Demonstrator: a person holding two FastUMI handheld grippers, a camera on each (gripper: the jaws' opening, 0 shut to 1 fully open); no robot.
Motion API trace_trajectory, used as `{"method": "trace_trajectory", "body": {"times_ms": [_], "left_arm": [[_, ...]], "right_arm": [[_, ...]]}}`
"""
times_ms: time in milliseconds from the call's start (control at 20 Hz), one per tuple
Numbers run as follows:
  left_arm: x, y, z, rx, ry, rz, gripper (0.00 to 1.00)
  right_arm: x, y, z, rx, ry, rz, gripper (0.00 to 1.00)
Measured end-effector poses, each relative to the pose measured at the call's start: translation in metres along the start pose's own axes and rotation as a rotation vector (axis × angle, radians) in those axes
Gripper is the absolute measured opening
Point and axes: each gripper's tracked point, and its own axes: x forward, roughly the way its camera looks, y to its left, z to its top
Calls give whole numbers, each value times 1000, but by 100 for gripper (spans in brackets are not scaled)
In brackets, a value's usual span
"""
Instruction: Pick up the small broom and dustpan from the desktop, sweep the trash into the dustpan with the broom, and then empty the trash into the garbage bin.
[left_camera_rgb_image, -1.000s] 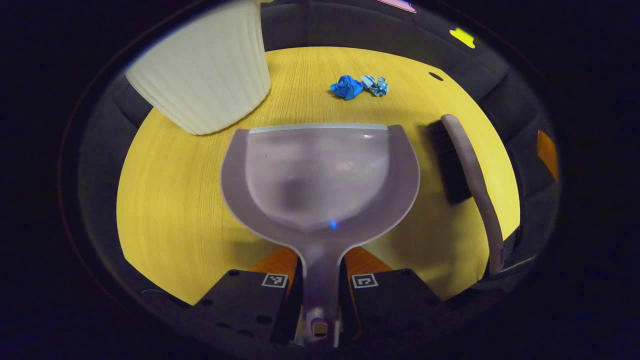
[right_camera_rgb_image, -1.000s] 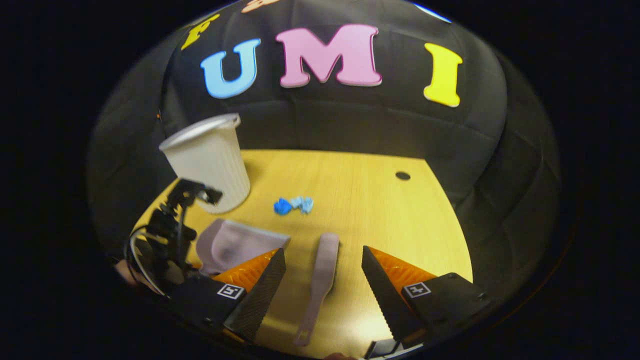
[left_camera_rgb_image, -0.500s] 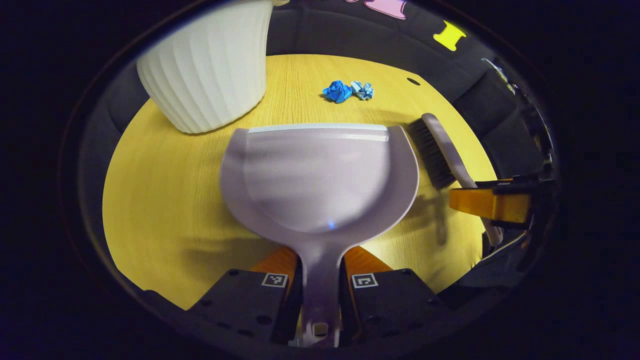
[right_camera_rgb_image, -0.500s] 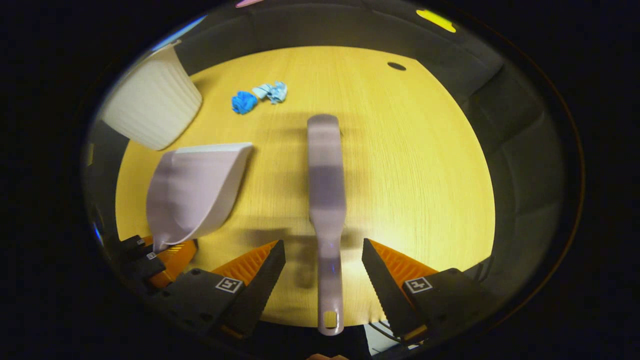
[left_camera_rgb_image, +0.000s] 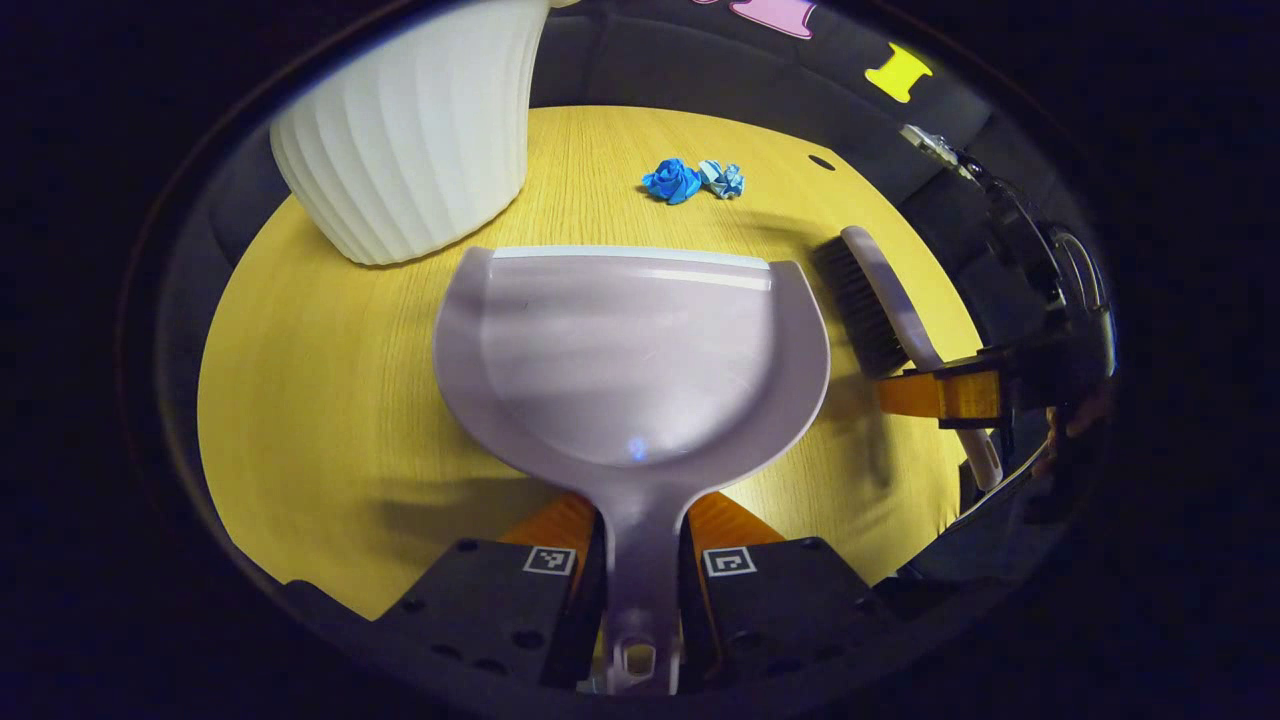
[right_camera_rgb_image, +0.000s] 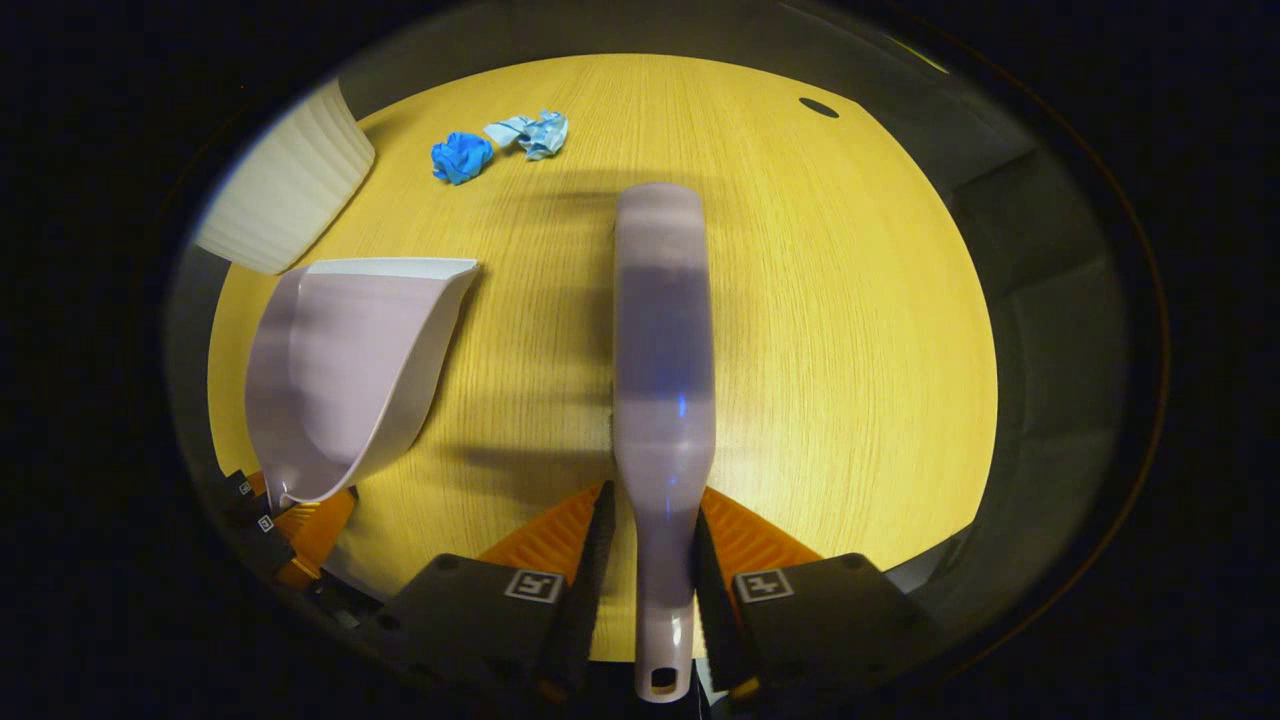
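While my left gripper (left_camera_rgb_image: 640, 560) pinches the pale lilac dustpan (left_camera_rgb_image: 630, 350) by its handle, my right gripper (right_camera_rgb_image: 648, 560) clamps the matching broom (right_camera_rgb_image: 662, 340), dark bristles sideways.

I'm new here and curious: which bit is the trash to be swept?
Find the white ribbed bin on the yellow table. Beside it lie two small crumpled paper balls, touching. They alone are blue; the dustpan and broom are pale lilac.

Left hand-held gripper (left_camera_rgb_image: 640, 560) clamps the dustpan (left_camera_rgb_image: 630, 350) handle above the table (left_camera_rgb_image: 310, 400).
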Motion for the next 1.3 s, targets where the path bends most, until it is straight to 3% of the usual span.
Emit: {"method": "trace_trajectory", "body": {"times_ms": [150,200,250,300,500,700,900,1050,1150,1300], "left_arm": [[-1,0,0,-1,7,1,30],[-1,0,-1,-4,11,-2,30],[-2,0,0,-3,14,-3,30],[-2,1,0,-2,15,-4,30],[-9,11,0,28,3,5,30],[-25,29,-4,88,31,63,30],[-28,36,1,140,73,84,30],[-25,33,7,182,115,58,30],[-24,31,13,203,129,48,30],[-20,31,20,214,140,49,29]], "right_arm": [[6,-1,4,48,23,37,30],[4,-3,5,38,28,47,30],[4,-6,10,25,27,52,36],[5,-10,14,11,20,50,29],[0,-24,45,-110,-18,48,28],[-1,-47,108,-170,-66,10,28],[2,-41,192,-247,-156,9,28],[-1,-29,250,-392,-211,-2,27],[6,-24,272,-518,-210,-29,27],[24,-1,279,-556,-161,39,27]]}}
